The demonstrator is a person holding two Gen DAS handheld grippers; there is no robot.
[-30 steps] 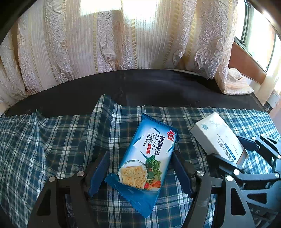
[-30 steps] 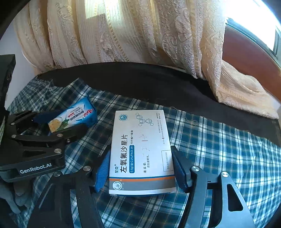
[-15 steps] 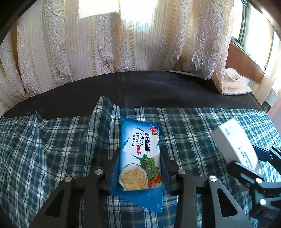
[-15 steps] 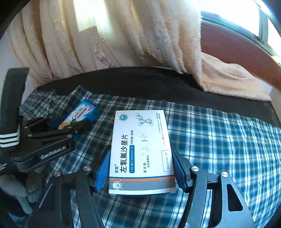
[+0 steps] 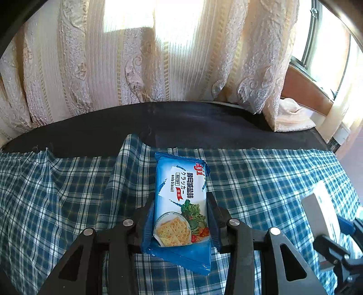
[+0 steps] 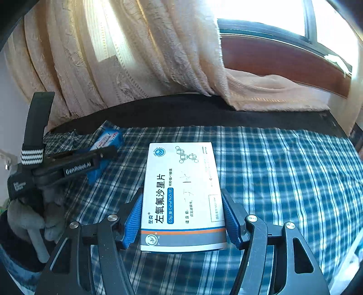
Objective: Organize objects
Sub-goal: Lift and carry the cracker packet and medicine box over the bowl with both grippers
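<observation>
**Both grippers hold a package above the checked cloth**

The left gripper (image 5: pixel 180 221) is closed on a blue cracker packet (image 5: pixel 180 204). Its two fingers press against the long sides of the packet near the end that shows a plate of crackers and vegetables. The packet points away from the camera, its far end reaching over the blue and white checked cloth (image 5: pixel 56 192) toward the bare black tabletop (image 5: pixel 192 122). Whether the packet rests on the cloth or is lifted just clear of it cannot be told from this view.

The right gripper (image 6: pixel 181 221) is clamped on a white medicine box (image 6: pixel 181 195) with blue Chinese lettering and an orange and grey band at its near end. The blue finger pads (image 6: pixel 132 223) sit flat against the two long edges of the box, close to that banded end. The box lies level, printed face up, over the same cloth (image 6: pixel 283 170).

In the right wrist view the left gripper (image 6: pixel 97 156) appears at the left, seen from the side with the packet (image 6: pixel 106 138) between its fingers, well apart from the box. In the left wrist view the box (image 5: pixel 322 211) shows at the right edge, gripped by the right gripper (image 5: pixel 333 238).

A cream patterned curtain (image 5: pixel 136 56) hangs behind the table, and a window (image 6: pixel 261 13) with a dark wooden sill lies to the right.
</observation>
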